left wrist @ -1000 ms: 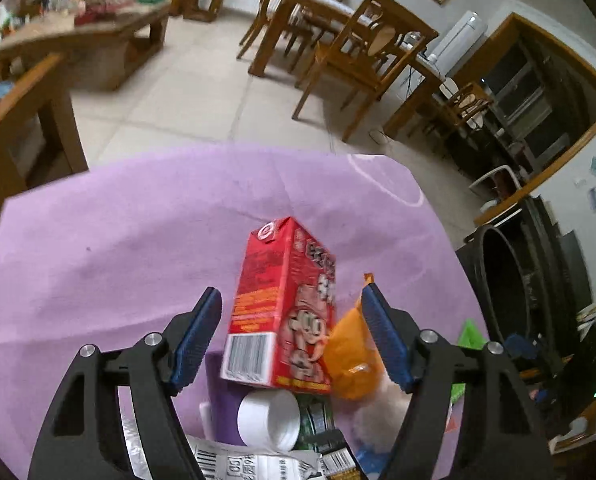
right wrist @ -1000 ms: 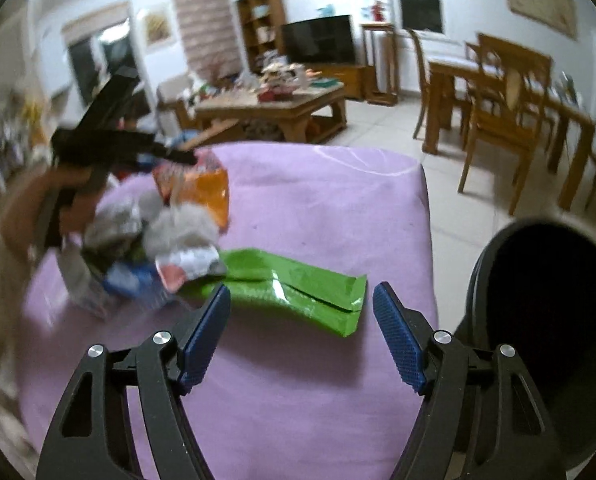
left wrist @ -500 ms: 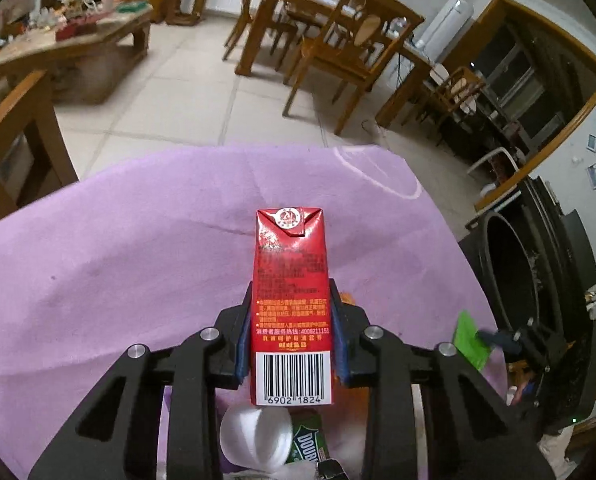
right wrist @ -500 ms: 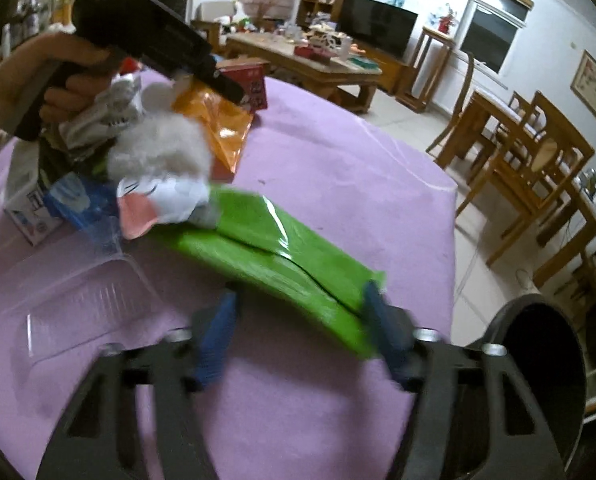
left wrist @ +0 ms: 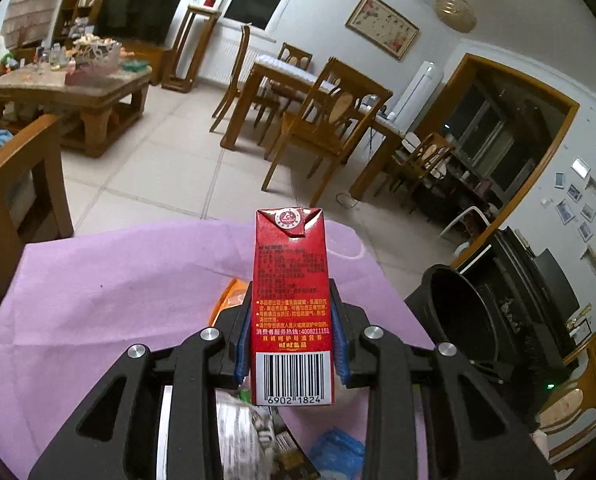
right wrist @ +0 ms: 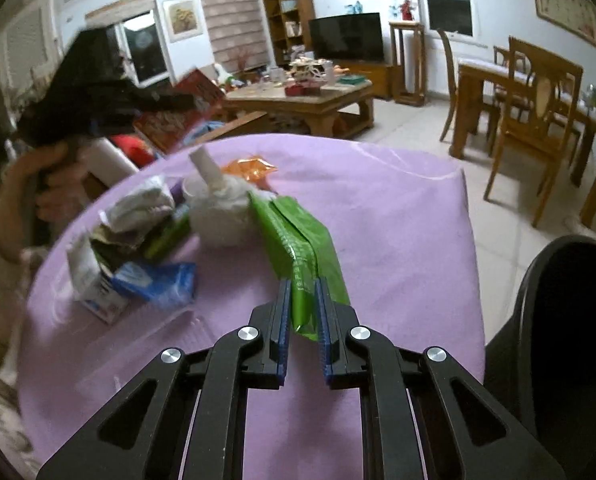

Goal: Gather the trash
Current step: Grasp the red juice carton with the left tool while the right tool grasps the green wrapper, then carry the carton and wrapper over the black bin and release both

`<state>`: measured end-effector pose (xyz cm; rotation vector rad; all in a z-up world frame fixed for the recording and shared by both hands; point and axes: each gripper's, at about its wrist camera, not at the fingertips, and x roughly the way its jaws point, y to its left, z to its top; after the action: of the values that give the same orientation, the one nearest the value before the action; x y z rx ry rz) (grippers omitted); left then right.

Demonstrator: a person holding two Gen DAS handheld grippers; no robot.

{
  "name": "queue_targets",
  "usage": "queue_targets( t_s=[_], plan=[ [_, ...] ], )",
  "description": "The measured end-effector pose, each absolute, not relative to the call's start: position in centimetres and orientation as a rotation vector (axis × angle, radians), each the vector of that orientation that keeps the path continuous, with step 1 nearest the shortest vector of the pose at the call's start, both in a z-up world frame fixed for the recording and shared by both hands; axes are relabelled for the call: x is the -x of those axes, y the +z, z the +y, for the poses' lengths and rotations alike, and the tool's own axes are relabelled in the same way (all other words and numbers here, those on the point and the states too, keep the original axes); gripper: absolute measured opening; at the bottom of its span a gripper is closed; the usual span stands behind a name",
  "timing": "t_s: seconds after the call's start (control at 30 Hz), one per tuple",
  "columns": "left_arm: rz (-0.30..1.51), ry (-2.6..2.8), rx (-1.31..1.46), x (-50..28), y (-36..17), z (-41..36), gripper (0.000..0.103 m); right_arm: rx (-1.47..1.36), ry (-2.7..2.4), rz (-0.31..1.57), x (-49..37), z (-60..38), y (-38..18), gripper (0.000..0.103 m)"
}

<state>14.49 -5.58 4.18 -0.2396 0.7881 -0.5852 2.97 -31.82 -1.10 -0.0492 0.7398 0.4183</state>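
My left gripper (left wrist: 292,340) is shut on a red drink carton (left wrist: 290,280) and holds it lifted above the purple table (left wrist: 98,300); the carton also shows in the right wrist view (right wrist: 182,112), raised at the far left. My right gripper (right wrist: 302,312) is shut on the near end of a green snack wrapper (right wrist: 298,236) that lies on the table. A black trash bin (left wrist: 461,316) stands beside the table's right edge; it also shows in the right wrist view (right wrist: 569,320).
A pile of trash lies on the table: crumpled white paper (right wrist: 222,208), an orange wrapper (right wrist: 250,168), a blue packet (right wrist: 158,280), a small box (right wrist: 94,280). Wooden chairs (left wrist: 321,120) and a coffee table (left wrist: 70,96) stand beyond.
My left gripper closed on the red carton and lifted it off the table. My right gripper moved onto the green wrapper and closed on its near end.
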Motion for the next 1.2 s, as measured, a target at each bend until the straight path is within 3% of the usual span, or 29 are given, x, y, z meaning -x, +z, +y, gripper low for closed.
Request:
queue_targets(
  t_s=[0.1, 0.27, 0.3, 0.33, 0.4, 0.43, 0.53, 0.93, 1.2],
  plan=[
    [0.769, -0.590, 0.254, -13.5, 4.8, -5.3, 0.031, 0.057, 0.422, 0.746, -3.4, -31.0, -1.3, 0.014],
    [0.747, -0.605, 0.253, -12.6, 5.8, -5.3, 0.032, 0.121, 0.390, 0.779, -5.4, -29.0, -2.3, 0.039],
    [0.747, -0.607, 0.252, -12.3, 5.8, -5.3, 0.032, 0.122, 0.395, 0.781, -5.6, -28.6, -2.4, 0.050],
    [0.747, -0.608, 0.253, -12.1, 5.8, -5.3, 0.032, 0.123, 0.399, 0.790, -6.1, -28.2, -2.6, 0.051],
    [0.746, -0.605, 0.249, -11.8, 5.7, -5.5, 0.032, 0.143, 0.370, 0.810, -6.9, -27.7, -2.9, 0.046],
    [0.746, -0.607, 0.246, -12.0, 5.6, -5.3, 0.032, 0.141, 0.362, 0.808, -7.4, -27.8, -2.8, 0.034],
    [0.748, -0.613, 0.244, -11.5, 5.5, -5.3, 0.032, 0.048, 0.378, 0.795, -7.3, -28.8, -2.5, 0.026],
    [0.718, -0.774, 0.229, -9.1, 6.2, -12.4, 0.032, -0.469, 0.385, 0.482, 1.4, -42.7, 4.0, 0.025],
    [0.724, -0.939, 0.207, -7.6, 5.1, -23.4, 0.032, -0.541, 0.105, 0.362, 7.6, -53.5, 4.3, 0.025]
  ],
)
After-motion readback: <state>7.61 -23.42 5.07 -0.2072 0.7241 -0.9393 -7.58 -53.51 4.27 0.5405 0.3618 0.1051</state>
